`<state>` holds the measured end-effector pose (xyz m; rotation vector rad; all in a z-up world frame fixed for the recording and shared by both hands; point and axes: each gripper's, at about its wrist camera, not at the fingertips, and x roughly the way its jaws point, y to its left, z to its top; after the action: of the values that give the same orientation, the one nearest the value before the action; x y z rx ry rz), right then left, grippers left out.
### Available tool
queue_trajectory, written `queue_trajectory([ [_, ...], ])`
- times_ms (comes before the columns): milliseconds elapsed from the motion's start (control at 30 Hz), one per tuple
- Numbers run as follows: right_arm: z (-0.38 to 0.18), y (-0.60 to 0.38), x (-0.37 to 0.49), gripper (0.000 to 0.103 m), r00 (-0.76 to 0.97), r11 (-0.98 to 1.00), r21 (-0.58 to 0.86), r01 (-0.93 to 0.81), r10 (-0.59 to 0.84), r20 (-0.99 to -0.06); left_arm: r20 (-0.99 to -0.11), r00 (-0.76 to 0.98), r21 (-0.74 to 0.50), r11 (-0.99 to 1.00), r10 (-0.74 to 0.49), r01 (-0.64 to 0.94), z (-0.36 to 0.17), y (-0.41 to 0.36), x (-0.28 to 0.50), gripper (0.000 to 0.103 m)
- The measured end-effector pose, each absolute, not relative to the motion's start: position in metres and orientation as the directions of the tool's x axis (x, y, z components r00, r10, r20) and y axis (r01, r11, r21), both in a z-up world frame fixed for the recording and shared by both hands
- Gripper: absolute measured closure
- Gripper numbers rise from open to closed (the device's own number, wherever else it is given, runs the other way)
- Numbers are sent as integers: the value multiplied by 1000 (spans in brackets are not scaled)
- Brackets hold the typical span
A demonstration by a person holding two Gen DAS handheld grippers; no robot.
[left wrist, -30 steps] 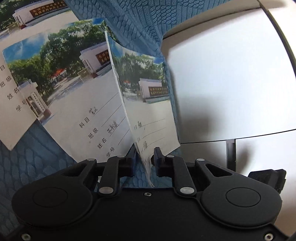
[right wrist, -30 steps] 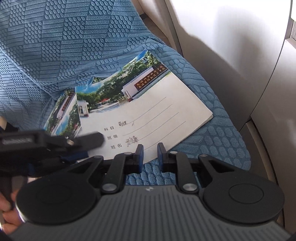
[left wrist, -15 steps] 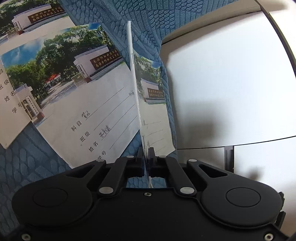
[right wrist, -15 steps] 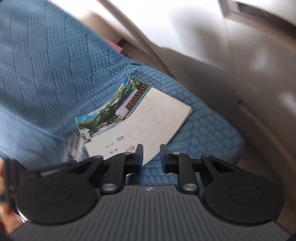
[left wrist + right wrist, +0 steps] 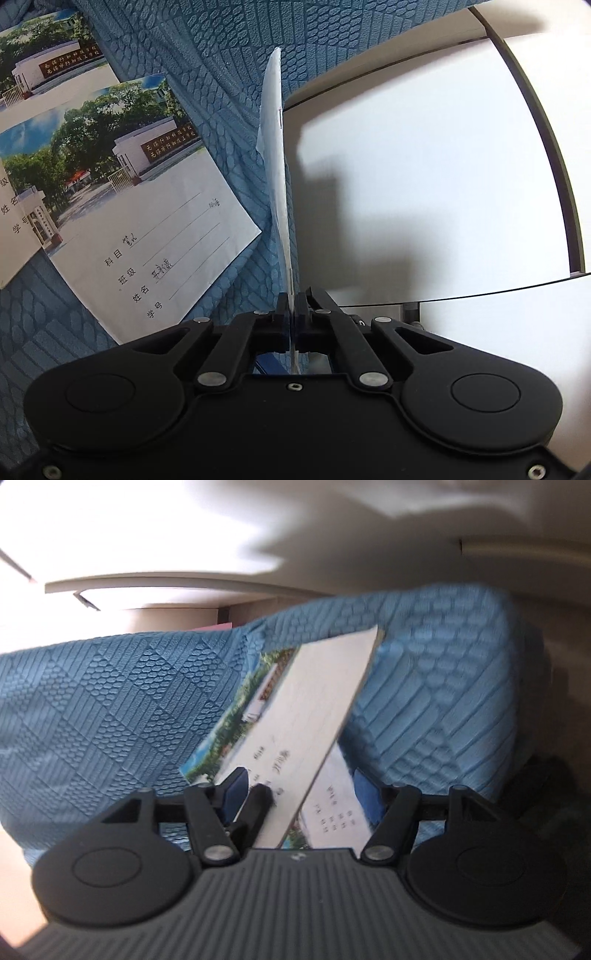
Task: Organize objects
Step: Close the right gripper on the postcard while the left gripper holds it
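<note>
Pinching a thin notebook (image 5: 275, 177) edge-on, the left gripper (image 5: 293, 317) has jaws clenched; right gripper (image 5: 299, 797) jaws spread.

Home, blue quilted sofa cover (image 5: 207, 55), school notebooks (image 5: 147, 221)

My left wrist view is sharp and evenly bright: daylight washes the white cabinet panel (image 5: 424, 192) at the right almost to glare, and a soft grey shadow falls across it near the edge-on notebook (image 5: 279, 192). Print on the flat notebook cover (image 5: 147, 221) at the left reads crisply. Straight edges bow toward the frame's rim from the fisheye lens. My right wrist view is smeared by motion blur; the blue textured cover (image 5: 110, 709) and the tilted notebook (image 5: 314, 709) look soft. Its far upper left is blown out white, while the right side sinks into dim shadow.
</note>
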<state>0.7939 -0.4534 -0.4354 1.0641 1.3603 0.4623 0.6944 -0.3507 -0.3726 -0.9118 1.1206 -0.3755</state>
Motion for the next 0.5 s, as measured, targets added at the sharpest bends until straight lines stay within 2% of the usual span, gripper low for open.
queue_trajectory([
  [267,-459,-463,823,37,274,439,816,376,789,-550,-597,427,-793,579,-679,-190,-371,-342,692,102],
  [367,-475,-461,834,40,264,427,813,396,796,-546,-599,428,-795,568,-677,-214,-375,-333,692,102],
  [433,-479,-458,841,57,248,448,809,382,793,-556,-604,428,-792,569,-672,-223,-376,-329,693,102],
  [500,-480,-456,844,61,246,461,809,365,790,-561,-602,428,-794,563,-674,-229,-378,-325,694,102],
])
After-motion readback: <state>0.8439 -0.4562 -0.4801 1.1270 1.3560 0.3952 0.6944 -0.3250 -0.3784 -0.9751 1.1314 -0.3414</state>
